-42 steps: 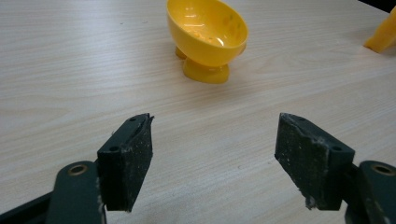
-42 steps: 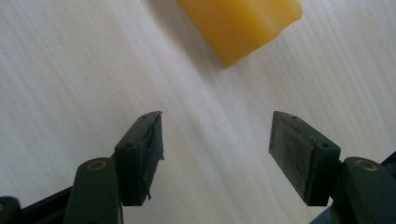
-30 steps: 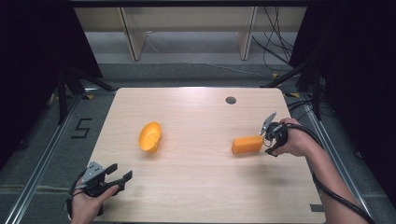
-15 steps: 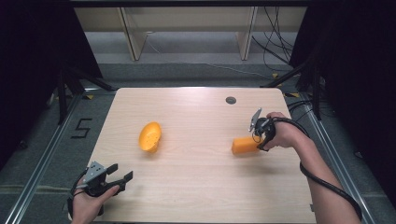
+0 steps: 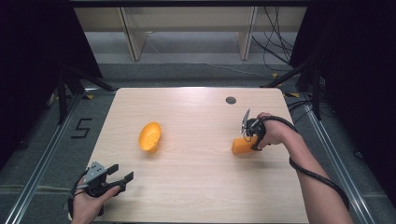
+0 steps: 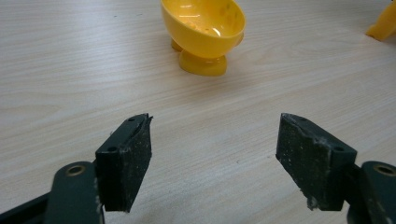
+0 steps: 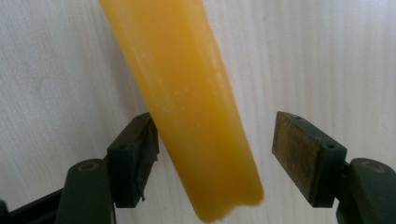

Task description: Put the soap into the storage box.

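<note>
Right gripper [image 5: 248, 135] has tipped downward over orange piece [image 5: 240, 146], jaws apart.

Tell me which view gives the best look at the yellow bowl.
The left gripper view: the yellow bowl sits close ahead of the open jaws, showing its hollow inside and its foot on the table. The high view shows the bowl small, as a yellow oval left of centre.
</note>
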`<move>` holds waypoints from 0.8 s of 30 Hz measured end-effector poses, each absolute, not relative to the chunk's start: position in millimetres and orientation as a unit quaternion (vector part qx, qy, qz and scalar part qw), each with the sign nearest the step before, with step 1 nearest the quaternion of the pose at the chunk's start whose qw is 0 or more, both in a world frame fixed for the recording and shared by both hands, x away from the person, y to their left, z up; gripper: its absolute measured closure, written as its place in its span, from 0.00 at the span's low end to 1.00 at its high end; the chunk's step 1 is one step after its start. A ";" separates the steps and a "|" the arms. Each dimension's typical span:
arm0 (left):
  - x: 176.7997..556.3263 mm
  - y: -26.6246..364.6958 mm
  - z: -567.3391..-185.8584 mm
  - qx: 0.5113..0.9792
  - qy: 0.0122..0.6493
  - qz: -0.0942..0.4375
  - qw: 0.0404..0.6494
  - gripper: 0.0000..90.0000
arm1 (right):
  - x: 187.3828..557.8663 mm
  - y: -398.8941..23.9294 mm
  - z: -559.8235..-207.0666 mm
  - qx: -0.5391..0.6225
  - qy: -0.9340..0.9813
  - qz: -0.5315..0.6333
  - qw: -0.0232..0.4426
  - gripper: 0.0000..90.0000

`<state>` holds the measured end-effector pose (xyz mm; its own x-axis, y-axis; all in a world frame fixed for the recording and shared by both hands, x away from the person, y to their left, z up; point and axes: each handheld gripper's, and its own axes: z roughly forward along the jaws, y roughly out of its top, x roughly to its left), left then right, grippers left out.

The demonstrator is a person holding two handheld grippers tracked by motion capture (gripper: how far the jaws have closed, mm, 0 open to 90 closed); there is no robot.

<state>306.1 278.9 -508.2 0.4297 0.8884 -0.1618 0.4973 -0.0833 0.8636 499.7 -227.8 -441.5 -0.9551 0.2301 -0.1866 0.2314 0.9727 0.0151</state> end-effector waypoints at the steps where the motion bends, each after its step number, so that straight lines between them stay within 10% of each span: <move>1: 306.0 279.0 -507.7 0.708 0.489 0.213 0.463 0.29 | 498.9 -227.2 -443.6 0.122 0.988 -0.003 0.094 0.38; 12: 305.9 278.2 -507.7 0.708 0.483 0.209 0.470 0.29 | 500.3 -224.0 -455.2 0.111 0.993 -0.010 0.049 0.68; 24: 305.1 256.6 -501.7 0.752 0.393 0.195 0.491 0.34 | 436.4 -208.2 -423.8 0.084 0.995 0.049 0.021 0.69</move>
<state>305.1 256.6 -501.7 0.6148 0.7832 -0.0929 0.4003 -0.2084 0.8924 436.4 -208.2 -423.8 -0.9851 0.1689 -0.0334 0.1648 0.9811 0.1011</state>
